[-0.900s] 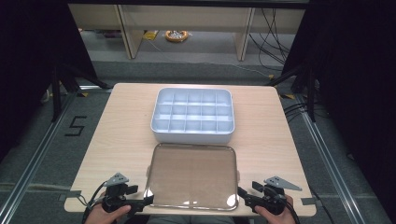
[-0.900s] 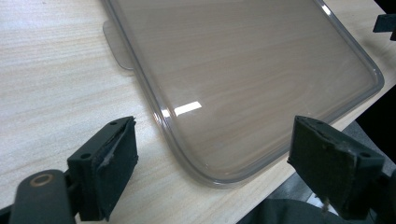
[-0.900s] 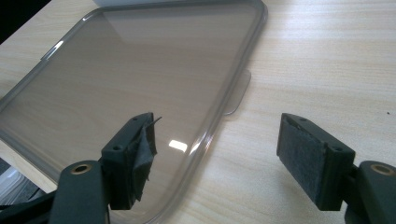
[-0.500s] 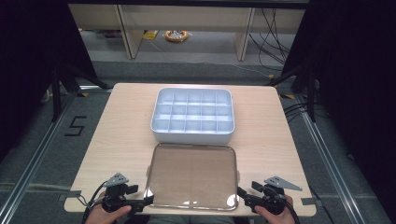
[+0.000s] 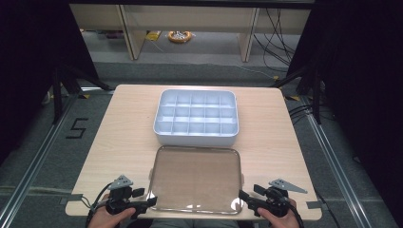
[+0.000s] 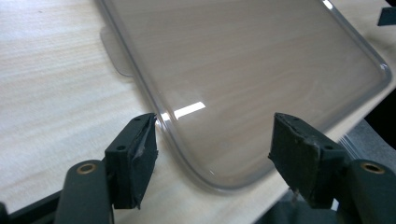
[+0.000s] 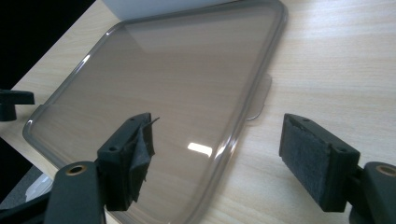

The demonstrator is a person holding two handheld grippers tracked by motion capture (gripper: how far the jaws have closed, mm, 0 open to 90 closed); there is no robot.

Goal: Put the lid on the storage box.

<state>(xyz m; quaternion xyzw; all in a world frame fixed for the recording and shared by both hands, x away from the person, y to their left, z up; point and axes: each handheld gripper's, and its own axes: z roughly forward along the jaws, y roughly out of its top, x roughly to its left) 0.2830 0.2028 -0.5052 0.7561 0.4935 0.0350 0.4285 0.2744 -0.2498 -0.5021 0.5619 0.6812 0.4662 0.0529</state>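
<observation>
A clear, smoky plastic lid [image 5: 195, 178] lies flat on the wooden table [image 5: 128, 123] near its front edge. Behind it stands a white box [image 5: 196, 116] divided into several empty compartments. My left gripper [image 5: 151, 202] is low at the lid's near left corner. In the left gripper view, the left gripper [image 6: 215, 140] is open and its jaws straddle that rounded corner of the lid [image 6: 243, 70] without pressing on it. My right gripper [image 5: 242, 195] is at the near right corner. In the right gripper view, the right gripper [image 7: 219, 140] is open astride the side rim of the lid [image 7: 173, 74].
Small tabs stick out from the lid's sides [image 6: 114, 51] [image 7: 259, 100]. The table's front edge runs just under both hands, with dark floor below. Bare wood flanks the box and lid. Shelving legs and cables stand on the floor beyond the table.
</observation>
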